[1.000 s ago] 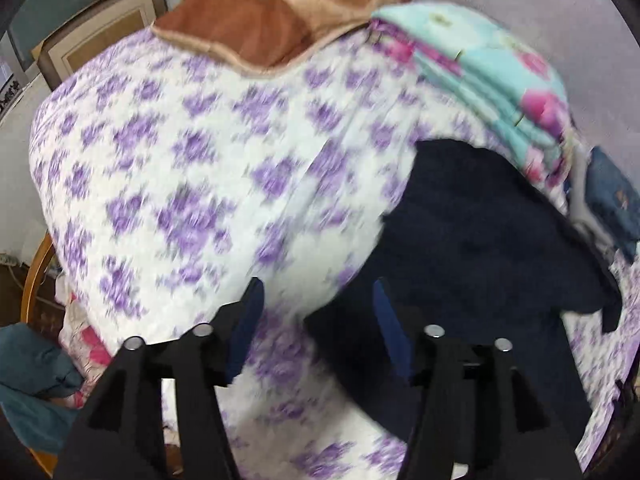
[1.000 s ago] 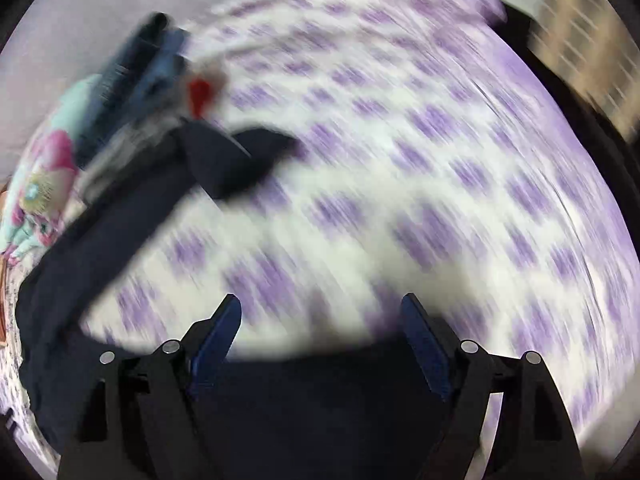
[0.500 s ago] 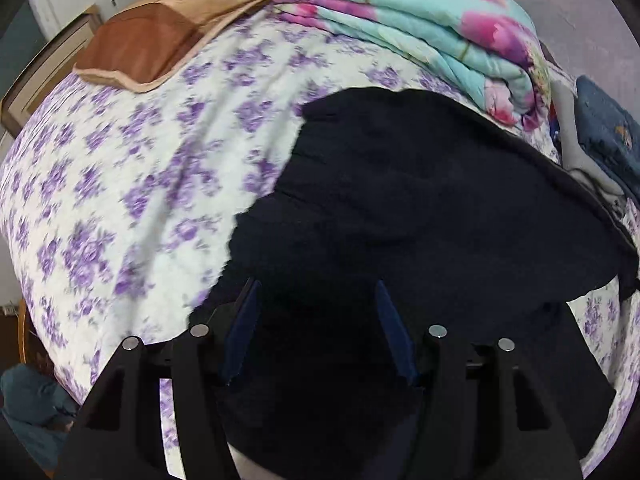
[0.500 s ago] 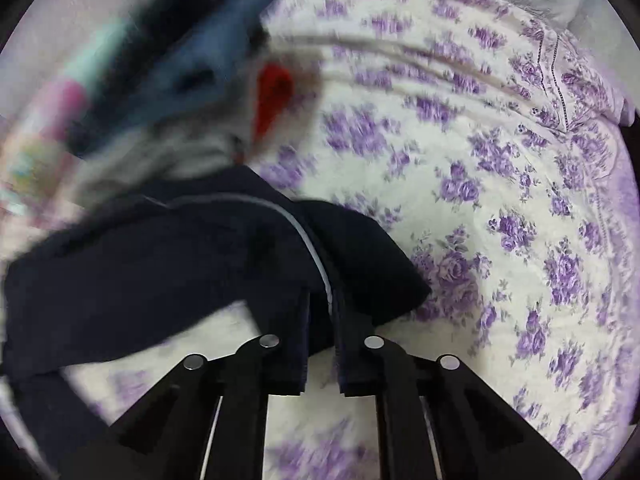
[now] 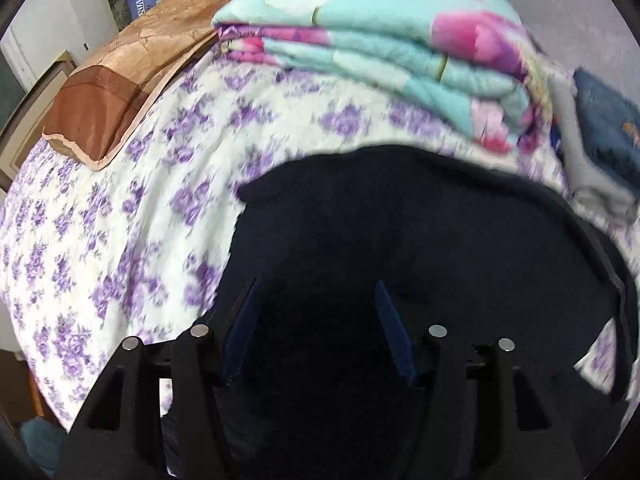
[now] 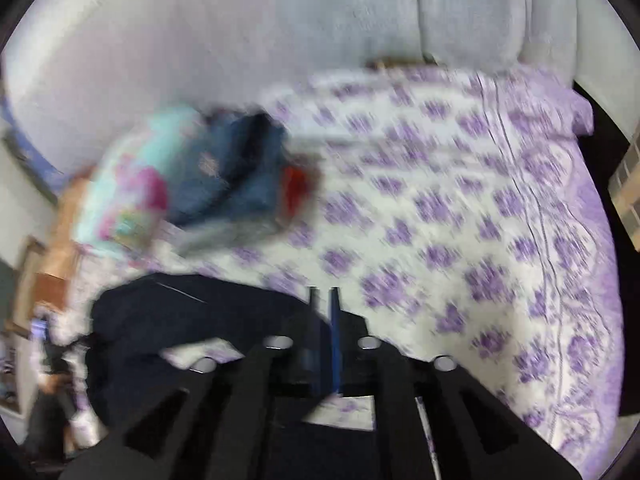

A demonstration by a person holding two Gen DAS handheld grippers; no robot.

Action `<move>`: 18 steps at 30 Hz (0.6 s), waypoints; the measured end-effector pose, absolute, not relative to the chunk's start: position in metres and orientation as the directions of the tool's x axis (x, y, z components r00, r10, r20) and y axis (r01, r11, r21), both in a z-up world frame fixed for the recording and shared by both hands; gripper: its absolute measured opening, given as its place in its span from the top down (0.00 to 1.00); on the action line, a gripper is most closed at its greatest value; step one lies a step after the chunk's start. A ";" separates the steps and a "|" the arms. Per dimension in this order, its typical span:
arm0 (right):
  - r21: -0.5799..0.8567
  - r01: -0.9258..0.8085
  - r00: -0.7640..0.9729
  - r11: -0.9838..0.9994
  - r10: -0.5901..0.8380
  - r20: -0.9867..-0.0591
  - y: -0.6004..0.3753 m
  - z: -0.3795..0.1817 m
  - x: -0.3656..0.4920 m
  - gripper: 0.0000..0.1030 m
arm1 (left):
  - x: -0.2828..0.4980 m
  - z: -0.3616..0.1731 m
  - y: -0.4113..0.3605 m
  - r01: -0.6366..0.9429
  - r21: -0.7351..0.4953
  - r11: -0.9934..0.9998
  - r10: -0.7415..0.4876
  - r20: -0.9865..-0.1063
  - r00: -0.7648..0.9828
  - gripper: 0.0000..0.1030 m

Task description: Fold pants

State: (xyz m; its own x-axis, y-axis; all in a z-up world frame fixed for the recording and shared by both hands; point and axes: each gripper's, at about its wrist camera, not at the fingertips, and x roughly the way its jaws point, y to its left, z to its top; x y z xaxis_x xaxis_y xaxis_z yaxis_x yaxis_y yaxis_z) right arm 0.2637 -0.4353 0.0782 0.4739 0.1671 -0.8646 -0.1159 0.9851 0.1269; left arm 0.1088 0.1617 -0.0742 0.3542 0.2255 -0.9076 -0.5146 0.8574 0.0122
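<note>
L gripper (image 5: 315, 286) hangs over the pants (image 5: 400, 240), pointing steeply down. Its fingers (image 5: 240, 320) are spread wide, nothing pinched; only dark cloth shows below the gap, and they look clear of it.

Pants: dark navy, lying on the bed (image 5: 100, 220), which has a white sheet w/ purple flowers. In the L wrist view they fill the lower centre and right, w/ a rounded edge toward the far side and a small corner sticking out on the left edge. The sheet is bare to the left of them.

Beyond the pants, near the far edge of the bed, is a folded quilt (image 5: 380, 40), turquoise w/ pink flowers. Left of it is a brown pillow (image 5: 120, 80) w/ a pale border. Right of the quilt are a blue denim piece (image 5: 608, 128) and a grey cloth (image 5: 592, 184) just in front of it.

R gripper (image 6: 323, 291) is at the right end of the pants (image 6: 180, 320). Its fingers (image 6: 335, 340) stand close together w/ only a slit between them, and they are opening. Dark cloth runs up to them from the left and seems nipped low between the pads, but the blur is heavy so I can't be sure. Sheet shows under that stretch of cloth, so it looks raised off the bed (image 6: 460, 220).

In the R wrist view the quilt (image 6: 128, 184) and the denim piece (image 6: 232, 176) sit in a blurred pile further back, w/ something red (image 6: 296, 188) at its right side. The rest of the bed to the right is bare sheet.
</note>
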 end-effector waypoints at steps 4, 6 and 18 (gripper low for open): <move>0.074 -0.217 0.425 0.973 0.162 -0.890 -0.381 -0.004 0.264 0.22 | 0.110 -0.077 0.161 -0.520 0.004 0.854 0.215 -0.913 0.347 0.40; 0.047 -0.318 0.364 0.947 0.167 -0.916 -0.343 -0.039 0.249 0.22 | 0.106 -0.080 0.163 -0.536 -0.022 0.844 0.195 -0.919 0.344 0.40; -0.215 -0.437 0.301 0.873 -0.083 -0.950 -0.330 -0.073 0.269 0.90 | 0.091 -0.105 0.160 -0.543 -0.047 0.839 0.153 -0.936 0.317 0.39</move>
State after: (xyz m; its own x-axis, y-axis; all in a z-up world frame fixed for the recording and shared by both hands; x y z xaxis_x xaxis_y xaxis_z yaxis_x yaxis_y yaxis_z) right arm 0.2688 -0.3298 -0.0729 0.3012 -0.0831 -0.9499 -0.4370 0.8734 -0.2149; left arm 0.0911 0.1598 -0.1048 0.3174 0.1533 -0.9358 -0.5429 0.8385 -0.0468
